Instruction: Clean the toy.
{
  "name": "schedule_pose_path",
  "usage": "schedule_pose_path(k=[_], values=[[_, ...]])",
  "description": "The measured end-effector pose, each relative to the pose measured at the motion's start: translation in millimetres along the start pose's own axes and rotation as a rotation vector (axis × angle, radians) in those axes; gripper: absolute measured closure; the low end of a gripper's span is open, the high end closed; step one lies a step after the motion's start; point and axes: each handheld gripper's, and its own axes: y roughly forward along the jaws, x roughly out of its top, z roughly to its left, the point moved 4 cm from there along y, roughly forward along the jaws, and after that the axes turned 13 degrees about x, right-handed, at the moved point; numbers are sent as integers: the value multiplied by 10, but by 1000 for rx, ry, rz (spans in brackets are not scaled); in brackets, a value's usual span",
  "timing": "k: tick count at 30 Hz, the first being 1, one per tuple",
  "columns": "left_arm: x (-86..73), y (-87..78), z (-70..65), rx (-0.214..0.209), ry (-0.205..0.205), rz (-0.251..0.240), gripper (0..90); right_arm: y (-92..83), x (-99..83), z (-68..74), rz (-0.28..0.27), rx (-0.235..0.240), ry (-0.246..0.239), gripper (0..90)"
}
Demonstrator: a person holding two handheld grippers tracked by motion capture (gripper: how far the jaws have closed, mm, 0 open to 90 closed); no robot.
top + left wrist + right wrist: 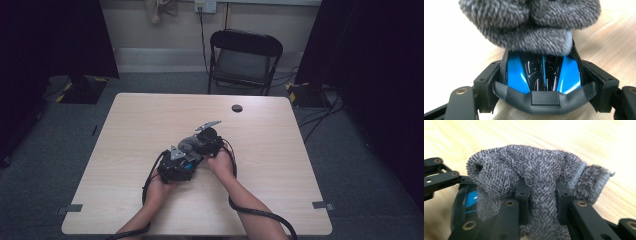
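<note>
Left tool (544, 97) clamps blue-black object (544, 75) above table (280, 150); right tool (541, 195) pinches grey cloth (529, 172) draped over it (thin bunched grip) — hard wiping could tug cloth free.

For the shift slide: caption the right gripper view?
Right gripper pinching a grey terry cloth above the wooden table.
</note>
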Motion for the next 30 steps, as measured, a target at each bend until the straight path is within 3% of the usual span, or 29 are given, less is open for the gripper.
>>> schedule_pose_path(k=[9, 30], values=[[0, 0, 1, 1, 1, 0, 243, 43, 15, -167, -4, -30, 30, 709], [1, -1, 8, 5, 8, -1, 242, 93, 30, -409, -6, -91, 72, 710]])
